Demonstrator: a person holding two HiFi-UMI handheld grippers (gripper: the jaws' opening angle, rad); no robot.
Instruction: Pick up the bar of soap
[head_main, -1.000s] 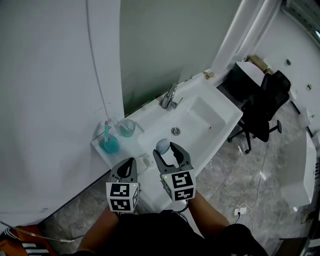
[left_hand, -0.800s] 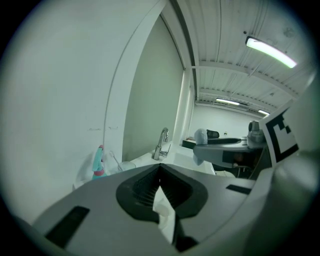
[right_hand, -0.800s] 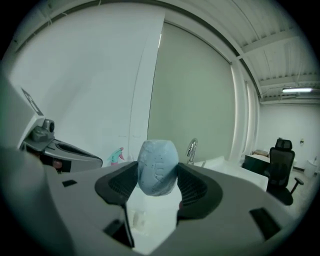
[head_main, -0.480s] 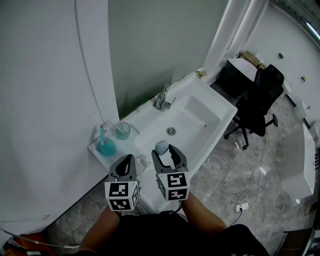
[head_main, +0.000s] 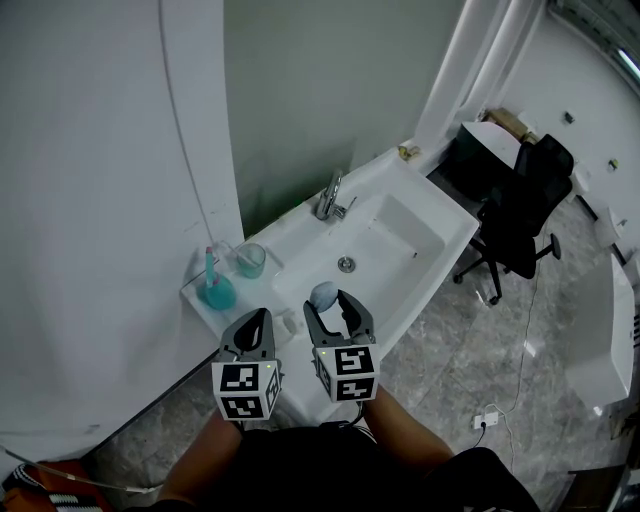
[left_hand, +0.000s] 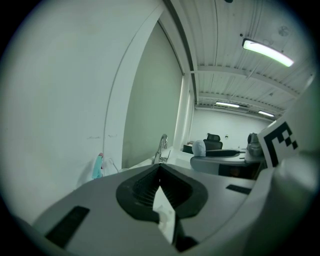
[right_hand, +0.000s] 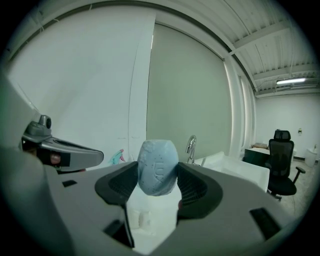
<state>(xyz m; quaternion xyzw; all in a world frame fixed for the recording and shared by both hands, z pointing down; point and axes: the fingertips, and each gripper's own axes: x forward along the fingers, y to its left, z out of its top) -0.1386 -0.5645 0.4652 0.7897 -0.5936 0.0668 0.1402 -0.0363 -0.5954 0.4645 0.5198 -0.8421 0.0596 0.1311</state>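
The pale blue oval bar of soap (right_hand: 157, 166) is clamped between the jaws of my right gripper (right_hand: 158, 172), held up in the air. From the head view the soap (head_main: 324, 294) shows at the tips of the right gripper (head_main: 330, 305), above the front rim of the white sink (head_main: 400, 235). My left gripper (head_main: 257, 327) hovers beside it, to the left, with its jaws together and nothing in them. In the left gripper view the left gripper (left_hand: 160, 170) is shut, and the soap (left_hand: 198, 147) appears off to the right.
A chrome tap (head_main: 331, 196) stands at the back of the sink. A teal bottle (head_main: 214, 285) and a glass cup (head_main: 251, 260) sit on the counter's left end. A black office chair (head_main: 520, 215) stands on the marble floor to the right. White wall rises on the left.
Both grippers stay in nearly the same place with the soap still held. Only the head view has shifted slightly.
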